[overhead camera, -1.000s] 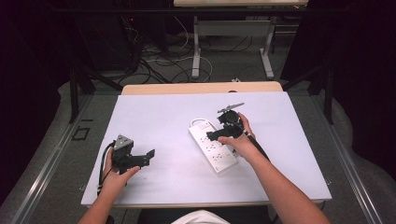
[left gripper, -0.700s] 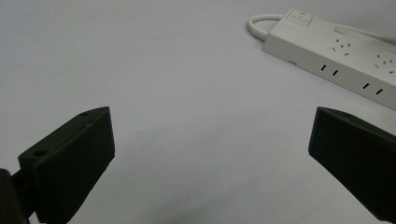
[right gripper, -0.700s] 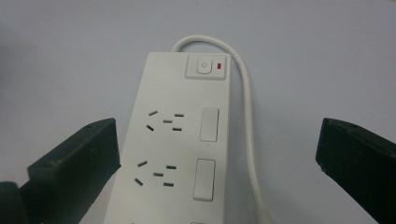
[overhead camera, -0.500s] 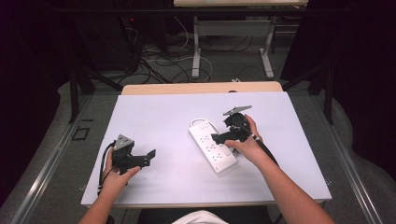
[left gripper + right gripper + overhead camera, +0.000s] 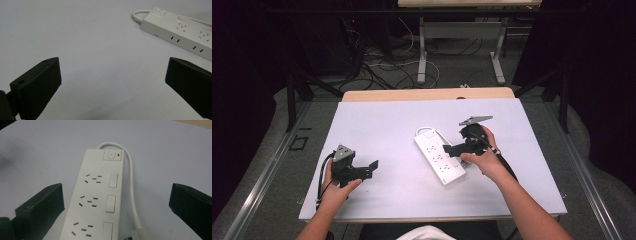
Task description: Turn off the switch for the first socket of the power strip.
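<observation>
The long white plastic power strip [image 5: 439,155] lies flat near the middle of the pale grey desk [image 5: 377,120], set at a slant, its switch end pointing away from the person. In the right gripper view its square power button [image 5: 111,155] with a small red light beside it sits at the far end, and three rows of sockets with oblong switches run toward the camera. The near end of the strip is cut off by the bottom edge there, and what the thin white cord [image 5: 132,192] joins at the bottom is hard to make out. The cord loops out from the switch end and runs back along the strip's side.

The right gripper [image 5: 462,148] hovers over the strip's near half, jaws spread wide on either side of it without touching. From the high view the hand and gripper cover part of the strip's near end.

The left gripper [image 5: 371,167] sits well apart to the left, low over bare desk, jaws also spread with nothing between them.

Behind the desk, tangled cables [image 5: 382,65] lie on the floor among desk legs, dim and hard to sort out.
</observation>
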A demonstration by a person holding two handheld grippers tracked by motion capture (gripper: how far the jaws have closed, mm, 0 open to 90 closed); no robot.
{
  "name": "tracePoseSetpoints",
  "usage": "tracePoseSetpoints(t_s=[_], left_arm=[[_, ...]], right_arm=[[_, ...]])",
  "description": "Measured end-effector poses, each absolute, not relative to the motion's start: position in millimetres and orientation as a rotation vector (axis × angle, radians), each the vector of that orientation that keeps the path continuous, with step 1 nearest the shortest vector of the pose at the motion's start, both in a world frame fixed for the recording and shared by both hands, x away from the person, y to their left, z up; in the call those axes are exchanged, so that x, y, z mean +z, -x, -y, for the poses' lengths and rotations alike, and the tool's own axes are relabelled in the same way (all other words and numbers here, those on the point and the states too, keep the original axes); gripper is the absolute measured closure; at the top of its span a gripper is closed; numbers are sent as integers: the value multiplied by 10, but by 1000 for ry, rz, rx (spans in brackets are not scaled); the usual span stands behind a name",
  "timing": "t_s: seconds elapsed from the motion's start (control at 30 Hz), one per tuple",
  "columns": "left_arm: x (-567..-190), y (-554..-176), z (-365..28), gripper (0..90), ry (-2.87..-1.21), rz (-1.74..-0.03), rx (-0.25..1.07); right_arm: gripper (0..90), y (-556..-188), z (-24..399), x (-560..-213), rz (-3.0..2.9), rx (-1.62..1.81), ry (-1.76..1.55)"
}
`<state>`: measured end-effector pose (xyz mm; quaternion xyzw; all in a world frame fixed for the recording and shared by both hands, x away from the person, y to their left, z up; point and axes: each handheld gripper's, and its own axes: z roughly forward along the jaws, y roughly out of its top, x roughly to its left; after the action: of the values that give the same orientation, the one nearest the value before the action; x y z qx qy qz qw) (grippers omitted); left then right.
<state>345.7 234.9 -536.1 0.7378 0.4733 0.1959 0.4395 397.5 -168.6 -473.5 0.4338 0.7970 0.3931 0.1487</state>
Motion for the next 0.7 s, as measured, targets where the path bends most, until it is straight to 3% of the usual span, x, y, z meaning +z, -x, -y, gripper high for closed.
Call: tracePoseSetpoints(t_s=[0.7], left_arm=[[-5350, -3445, -2380, 4, -1826, -1181, 498]], right_arm=[[5, -3753, 2188, -4817, -2192, 1129, -1302]])
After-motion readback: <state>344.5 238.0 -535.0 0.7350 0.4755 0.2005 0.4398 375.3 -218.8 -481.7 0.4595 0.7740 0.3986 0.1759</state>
